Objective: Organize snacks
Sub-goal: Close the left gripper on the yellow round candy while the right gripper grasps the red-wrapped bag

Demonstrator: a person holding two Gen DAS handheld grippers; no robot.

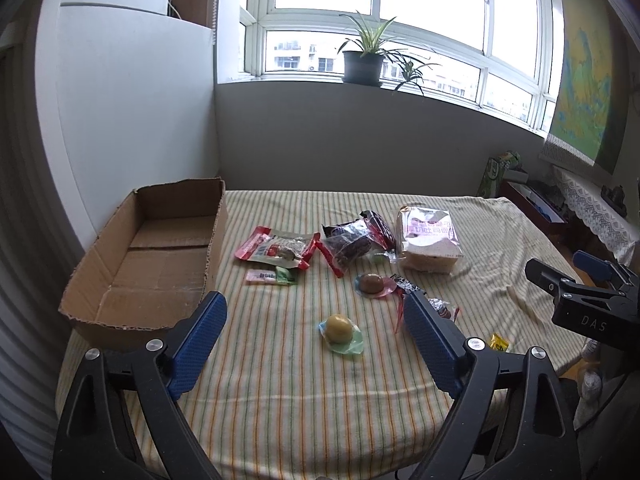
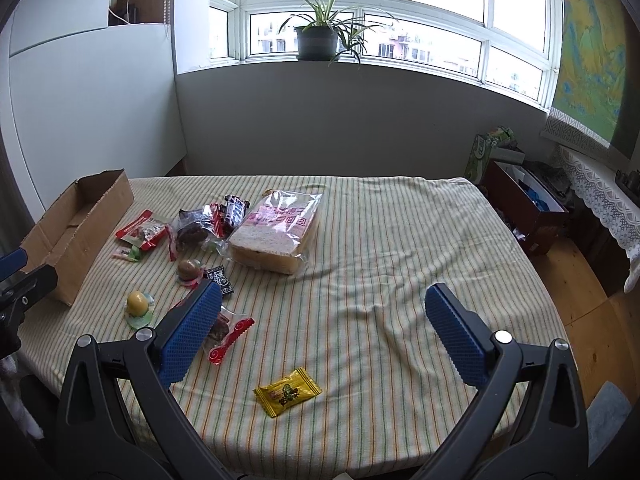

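Now both my tongs hang above the striped cloth (image 2: pixel 380 280) with nothing between the jaws: my left gripper (image 1: pixel 316 332) stands wide open around the yellow jelly cup (image 1: pixel 340 330) without touching it, and my right gripper (image 2: pixel 324 320) is open too, above the yellow candy packet (image 2: pixel 288 392). I judge the jelly cup is the first pick, so I should lower the left pads beside its round body, not on the thin foil rim, and close softly, then carry it to the cardboard box (image 1: pixel 152 256), which is empty at the left. Farther lie the brown jelly cup (image 1: pixel 372 284), the red packets (image 1: pixel 276 248) and the bread bag (image 1: pixel 430 240). My right finger covers part of one red wrapper (image 2: pixel 230 332), and the small print is too blurred to read.
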